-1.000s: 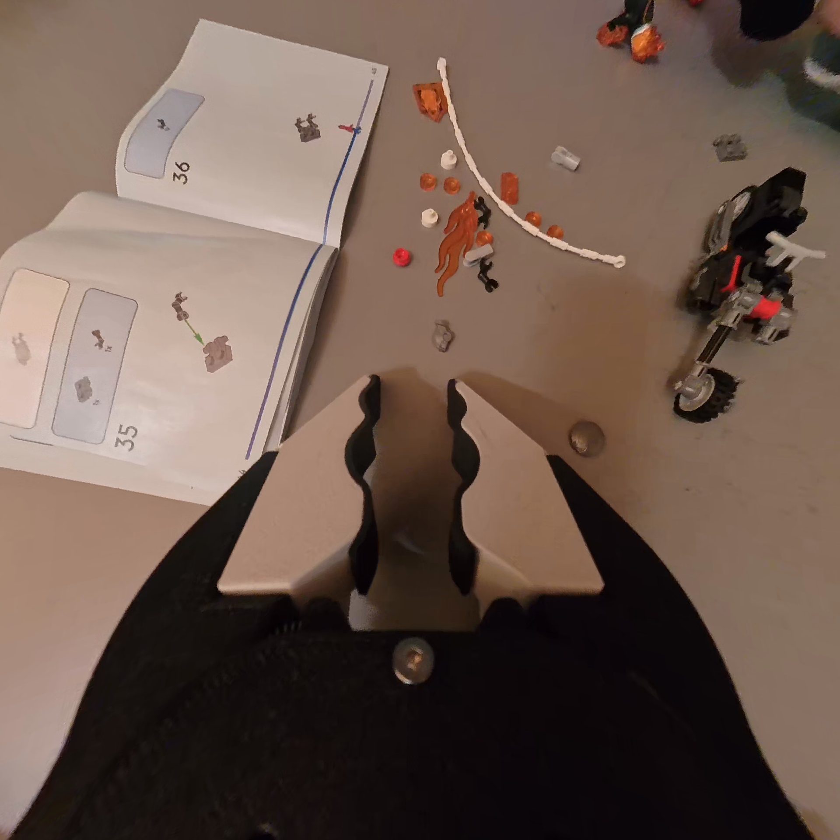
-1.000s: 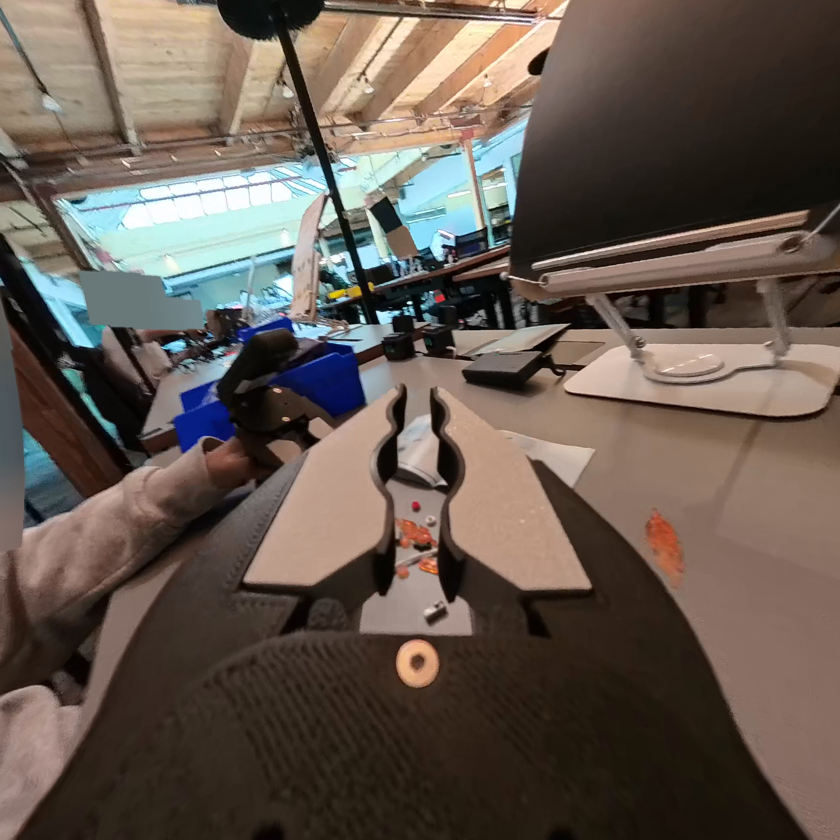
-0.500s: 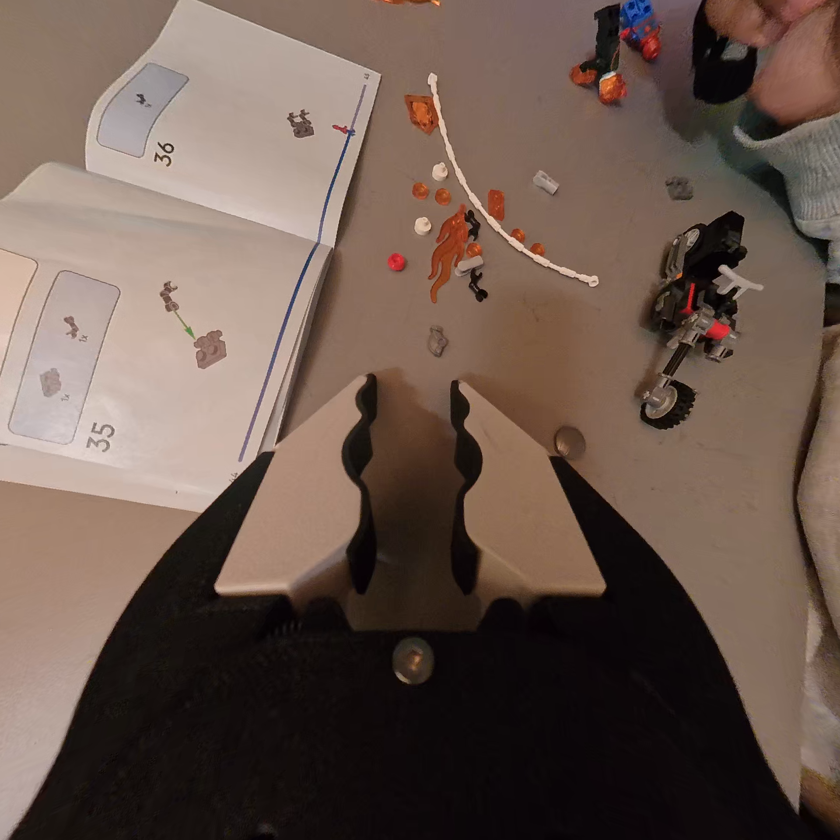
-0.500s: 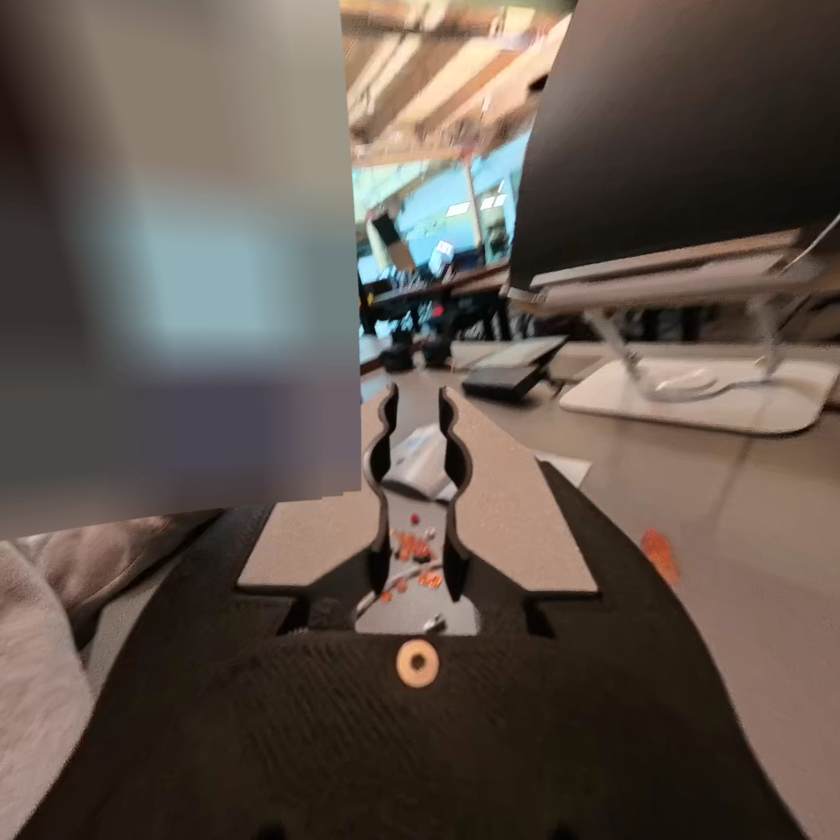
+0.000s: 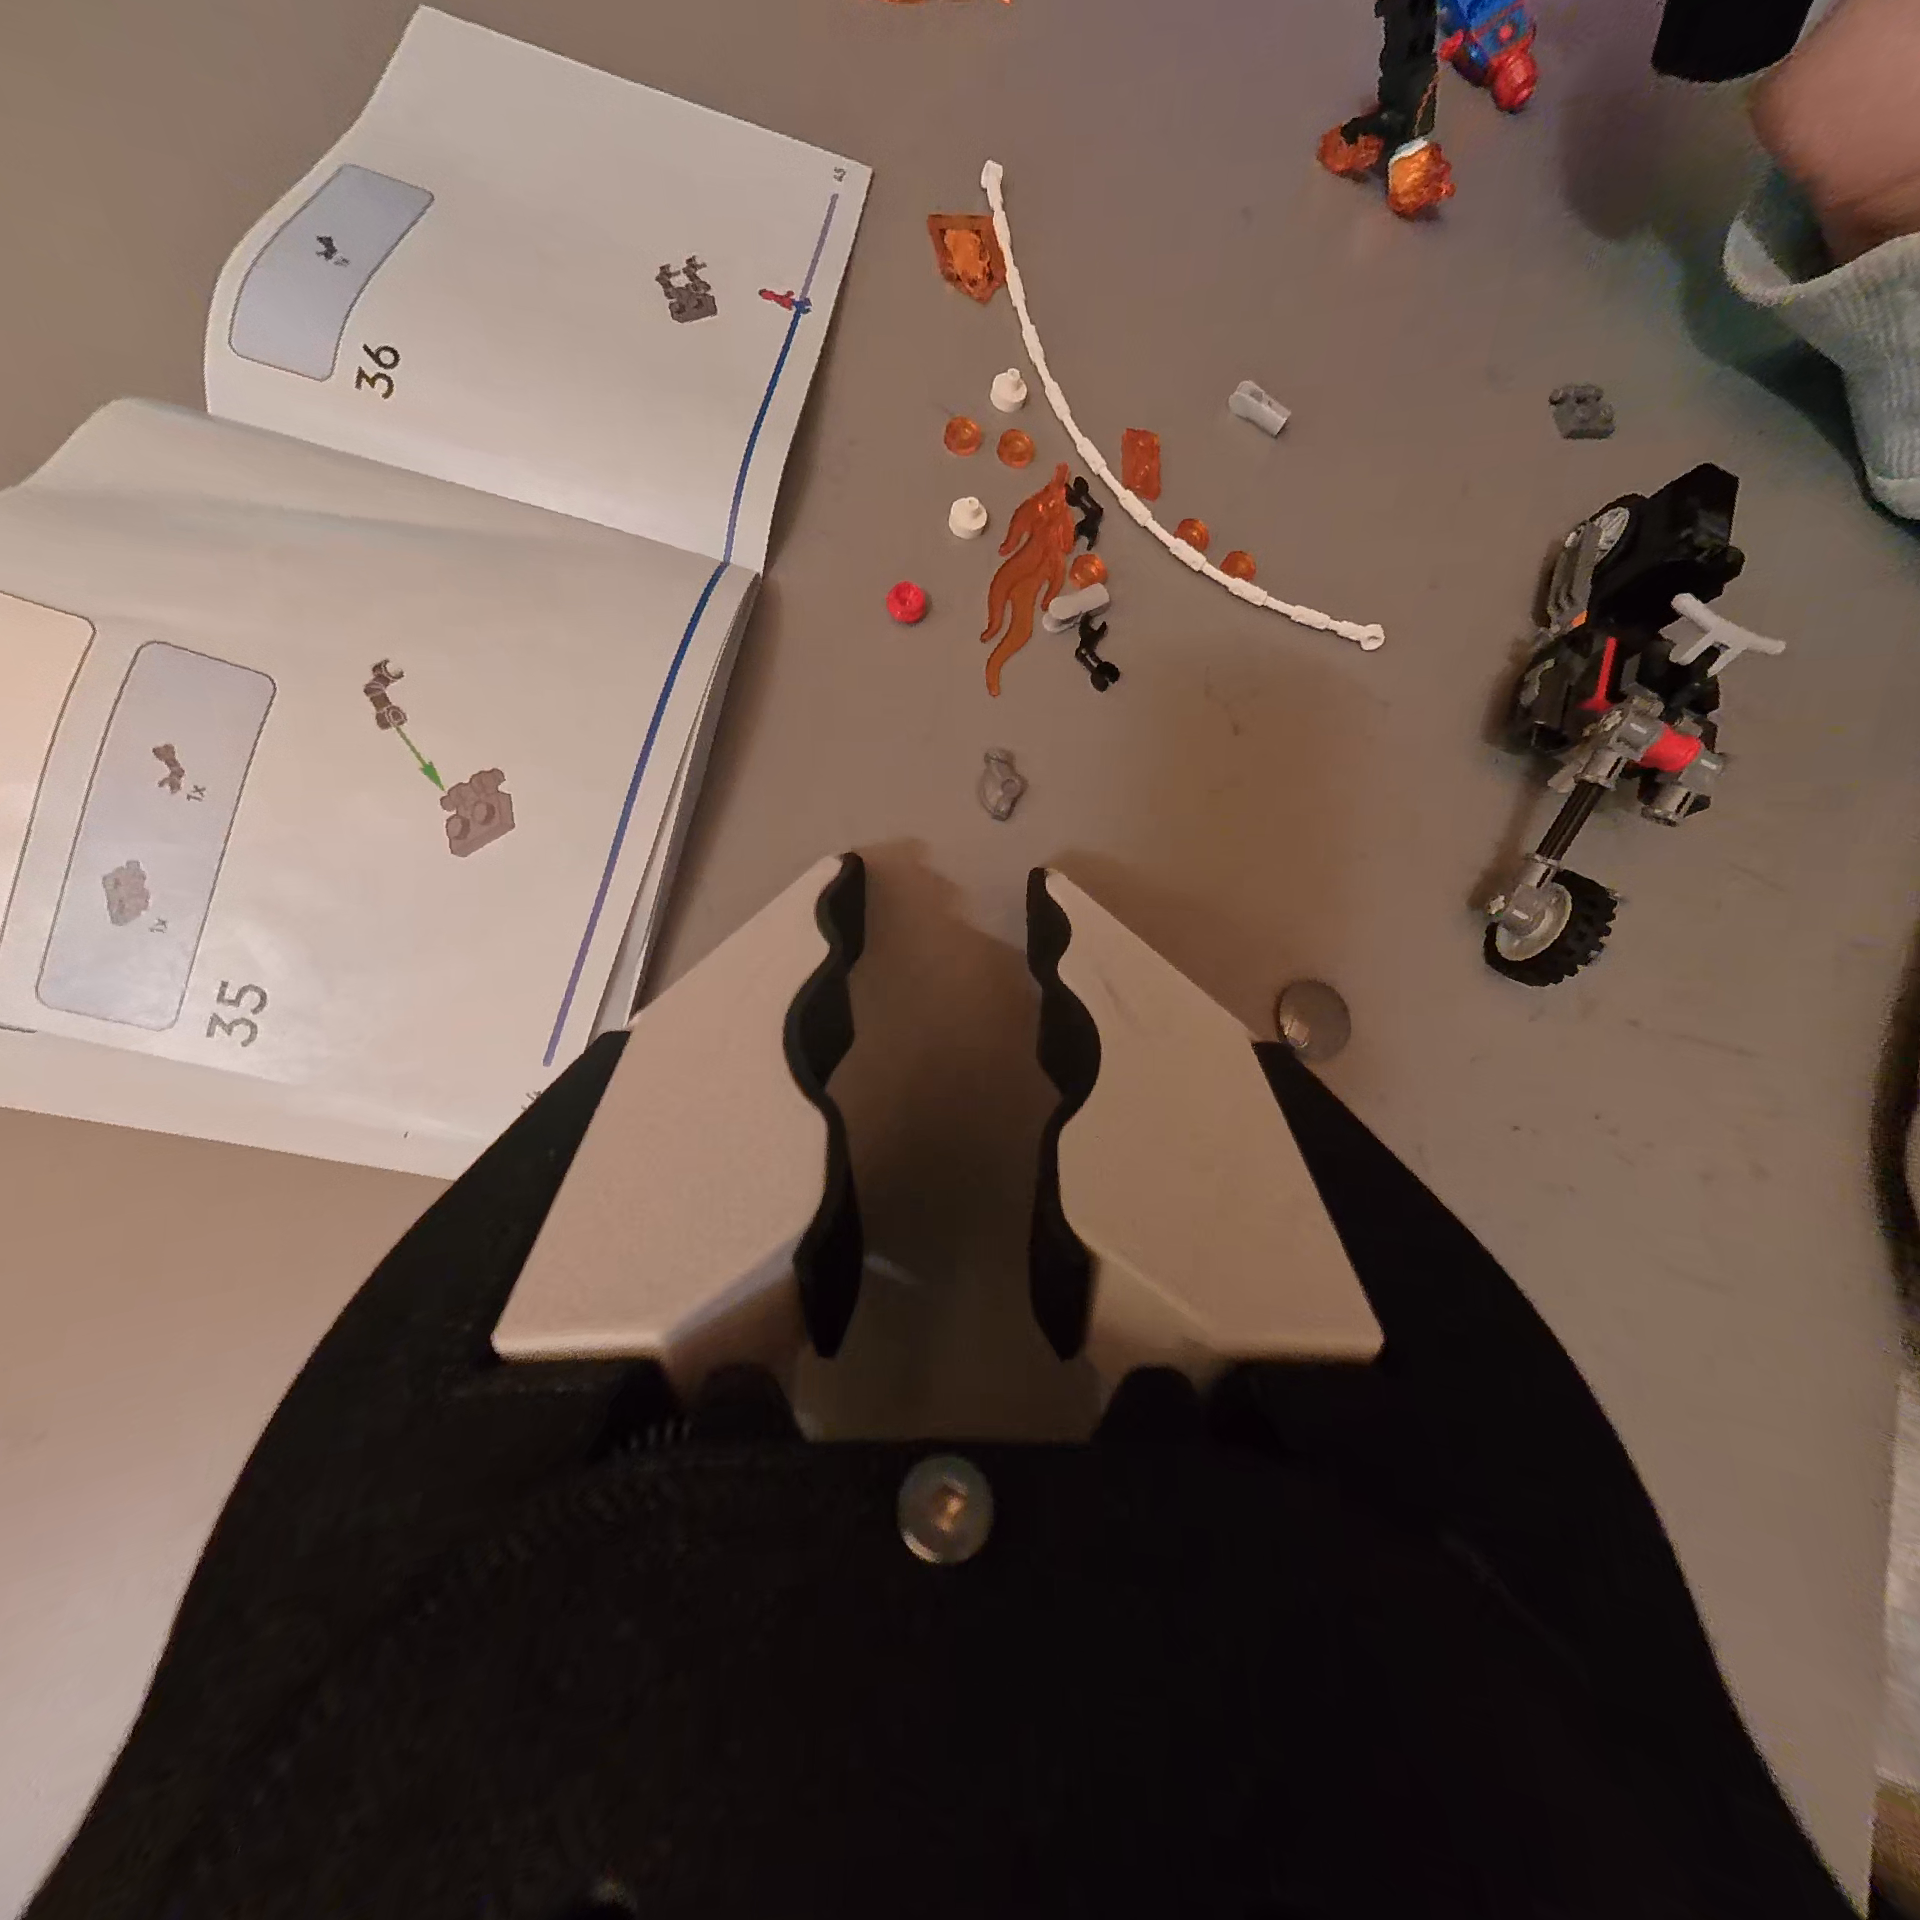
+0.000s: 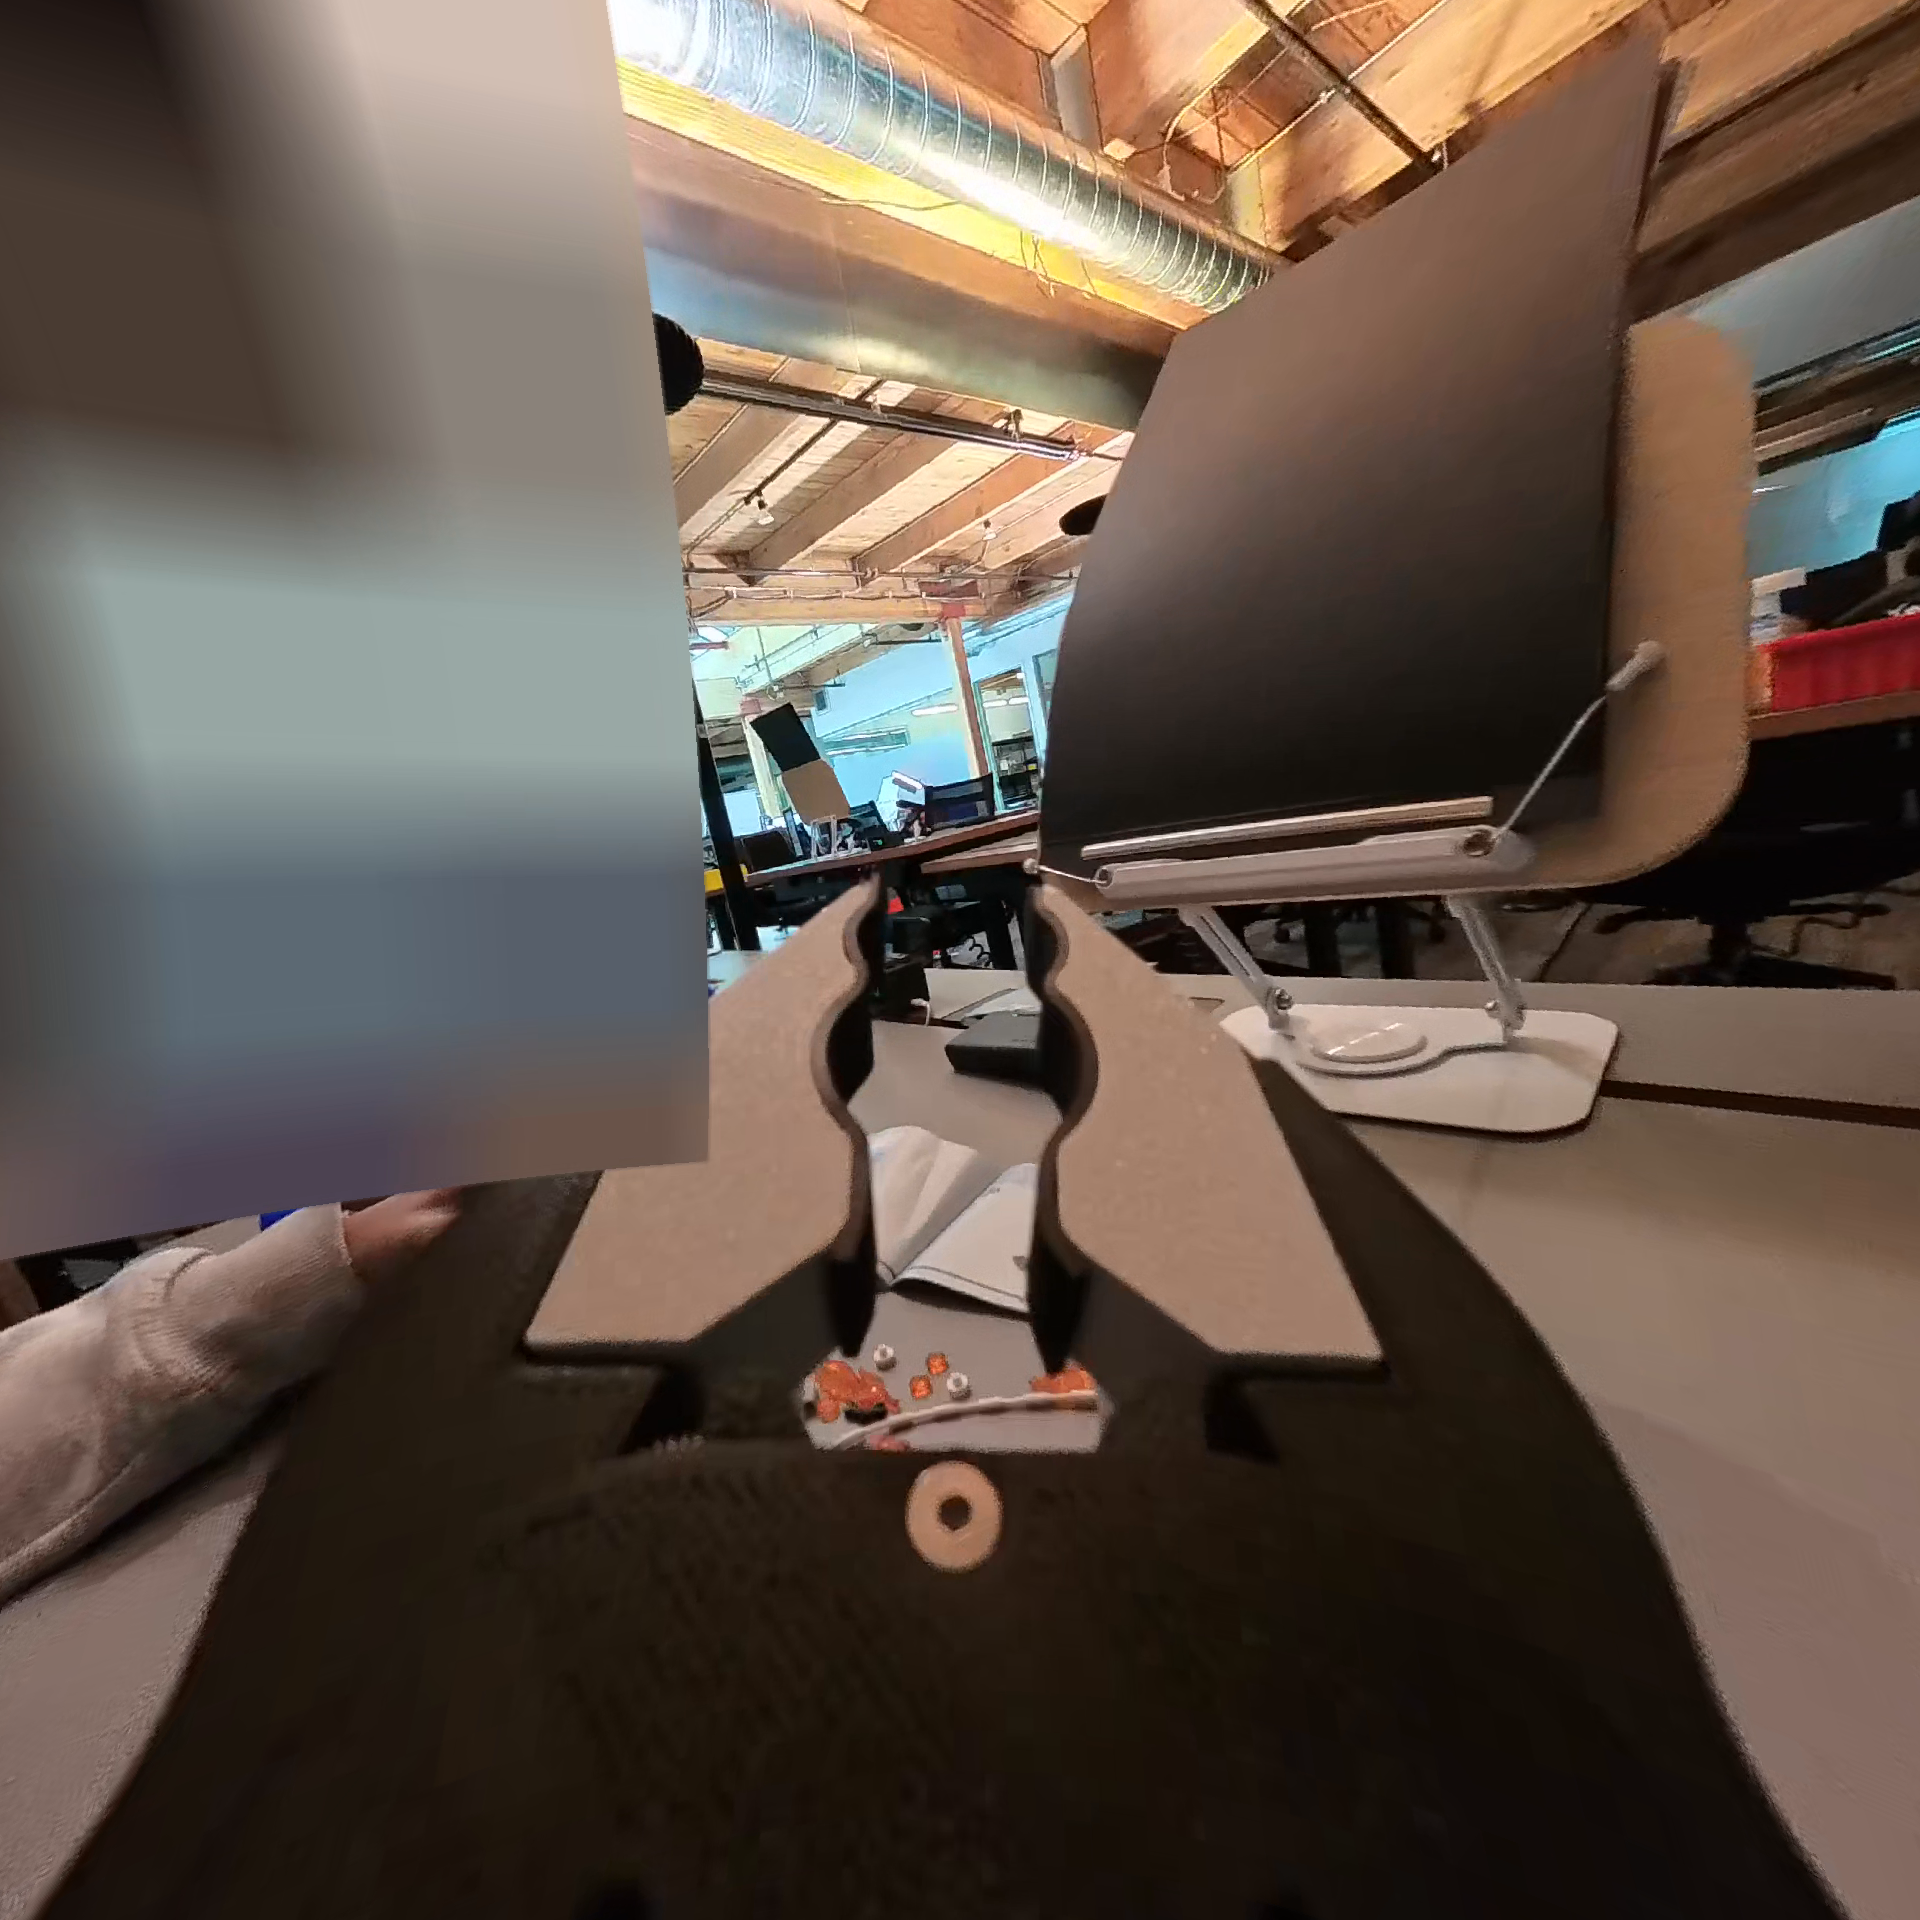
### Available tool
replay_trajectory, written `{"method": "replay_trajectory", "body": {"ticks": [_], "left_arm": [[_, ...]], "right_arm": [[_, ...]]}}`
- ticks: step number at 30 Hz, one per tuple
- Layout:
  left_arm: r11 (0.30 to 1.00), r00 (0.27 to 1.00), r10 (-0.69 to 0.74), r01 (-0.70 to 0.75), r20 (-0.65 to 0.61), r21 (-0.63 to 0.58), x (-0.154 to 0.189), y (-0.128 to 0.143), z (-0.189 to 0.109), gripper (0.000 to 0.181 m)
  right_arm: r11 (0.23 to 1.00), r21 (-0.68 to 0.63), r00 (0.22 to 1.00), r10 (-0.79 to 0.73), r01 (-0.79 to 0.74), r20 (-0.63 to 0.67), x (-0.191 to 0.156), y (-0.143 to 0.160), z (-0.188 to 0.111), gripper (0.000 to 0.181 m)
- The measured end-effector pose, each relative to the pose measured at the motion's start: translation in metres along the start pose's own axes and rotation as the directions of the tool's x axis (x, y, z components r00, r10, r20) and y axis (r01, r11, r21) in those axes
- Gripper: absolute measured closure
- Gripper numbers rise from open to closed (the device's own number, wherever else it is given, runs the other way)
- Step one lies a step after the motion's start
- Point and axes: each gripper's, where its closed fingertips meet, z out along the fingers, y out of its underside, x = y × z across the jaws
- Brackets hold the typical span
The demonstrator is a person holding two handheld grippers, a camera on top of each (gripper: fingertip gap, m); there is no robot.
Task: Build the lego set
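Observation:
In the left wrist view my left gripper (image 5: 943,868) is open and empty above the grey table. Just ahead of it lies a small grey piece (image 5: 1001,781). Beyond are loose pieces: an orange flame (image 5: 1029,571), a white chain (image 5: 1122,468), a red stud (image 5: 906,601) and small orange and white studs. A black and red motorcycle (image 5: 1605,717) lies at the right. A small figure (image 5: 1408,114) with flame parts stands at the far top. My right gripper (image 6: 956,899) is open and empty, raised and tilted up; the loose pieces (image 6: 883,1387) show between its fingers.
An open instruction booklet (image 5: 395,644) lies at the left, also in the right wrist view (image 6: 951,1216). A dark grey plate (image 5: 1579,408) lies by a person's sleeve (image 5: 1829,343). A metal disc (image 5: 1311,1018) is set in the table. A laptop on a stand (image 6: 1382,748) stands behind.
The left gripper has hardly moved. The right gripper has tilted upward and swung so the laptop and ceiling fill more of its view. Its jaws have widened slightly.

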Motion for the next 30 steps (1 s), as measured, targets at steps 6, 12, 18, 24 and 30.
{"method": "replay_trajectory", "body": {"ticks": [6, 12, 18, 24, 30], "left_arm": [[1.000, 1.000, 0.013, -0.013, 0.017, -0.003, -0.001, 0.000, 0.000, 0.151], [0.996, 0.993, 0.084, -0.086, 0.082, 0.021, 0.000, -0.004, -0.002, 0.129], [0.751, 0.983, 0.044, -0.149, 0.177, 0.644, 0.038, -0.075, -0.106, 0.123], [0.683, 0.965, -0.046, -0.160, 0.260, 0.713, 0.051, -0.065, -0.156, 0.123], [0.715, 0.868, -0.226, -0.160, 0.442, 0.680, 0.059, -0.026, -0.168, 0.126]], "right_arm": [[1.000, -0.027, 0.999, -0.011, 0.012, 0.047, -0.015, 0.007, 0.005, 0.158], [0.994, -0.059, 0.994, -0.088, 0.092, 0.067, -0.029, 0.014, 0.009, 0.160], [0.968, 0.023, 0.964, -0.248, 0.251, -0.100, -0.019, -0.017, -0.008, 0.162], [0.962, 0.059, 0.957, -0.256, 0.266, -0.136, -0.013, -0.036, -0.009, 0.158], [0.999, 0.036, 0.997, -0.024, 0.026, -0.070, 0.009, -0.008, -0.013, 0.151]]}}
